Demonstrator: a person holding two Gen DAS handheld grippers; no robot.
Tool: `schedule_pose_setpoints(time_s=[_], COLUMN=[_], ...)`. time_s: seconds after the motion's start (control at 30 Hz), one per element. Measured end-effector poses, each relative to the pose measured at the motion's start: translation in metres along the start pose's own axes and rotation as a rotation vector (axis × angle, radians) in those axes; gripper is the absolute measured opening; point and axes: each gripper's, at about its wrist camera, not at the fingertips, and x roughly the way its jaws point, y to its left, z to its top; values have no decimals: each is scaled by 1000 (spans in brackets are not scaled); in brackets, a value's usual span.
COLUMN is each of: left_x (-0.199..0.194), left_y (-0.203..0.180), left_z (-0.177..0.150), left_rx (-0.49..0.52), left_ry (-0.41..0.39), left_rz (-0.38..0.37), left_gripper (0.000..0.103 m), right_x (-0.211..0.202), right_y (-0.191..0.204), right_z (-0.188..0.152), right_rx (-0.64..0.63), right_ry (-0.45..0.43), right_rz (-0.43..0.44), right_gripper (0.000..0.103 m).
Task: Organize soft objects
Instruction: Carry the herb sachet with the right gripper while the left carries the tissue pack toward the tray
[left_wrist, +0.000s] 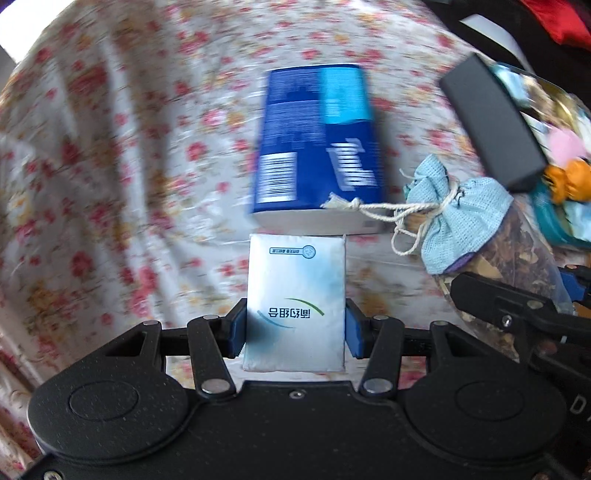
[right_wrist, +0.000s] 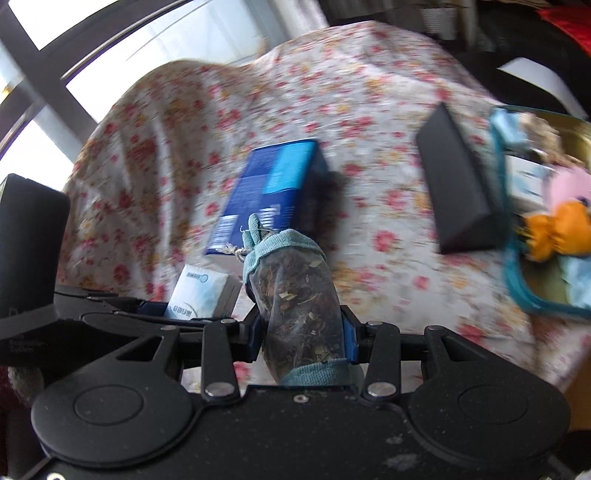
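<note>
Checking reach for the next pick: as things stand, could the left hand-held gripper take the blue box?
Probably not yet. The left hand-held gripper is shut on a white tissue pack, so its jaws are full. The blue box lies unobstructed on the floral cloth ahead.

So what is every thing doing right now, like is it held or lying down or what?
Left gripper: shut on the white tissue pack.
Right gripper: shut on the herb sachet, tied shut with string.
Blue box: lying flat on the floral cloth.
Black case: closed, lying on the cloth.
Teal basket: holding soft toys.
</note>
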Motion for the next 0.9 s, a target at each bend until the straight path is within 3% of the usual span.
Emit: schedule_pose_setpoints(time_s=[0.53,0.9], left_x=[-10,-24], left_y=[-102,-169], left_z=[22,70], left_rx=[203,304], left_ry=[-38,-117], left_rz=[-135,-225], left_gripper=[50,50], right_x=[-74,-109], right_y=[-117,-205], right_z=[-25,-20], right_rx=[332,576], right_ry=[-156,-242], right_rz=[-247,-405], right_gripper=[41,41])
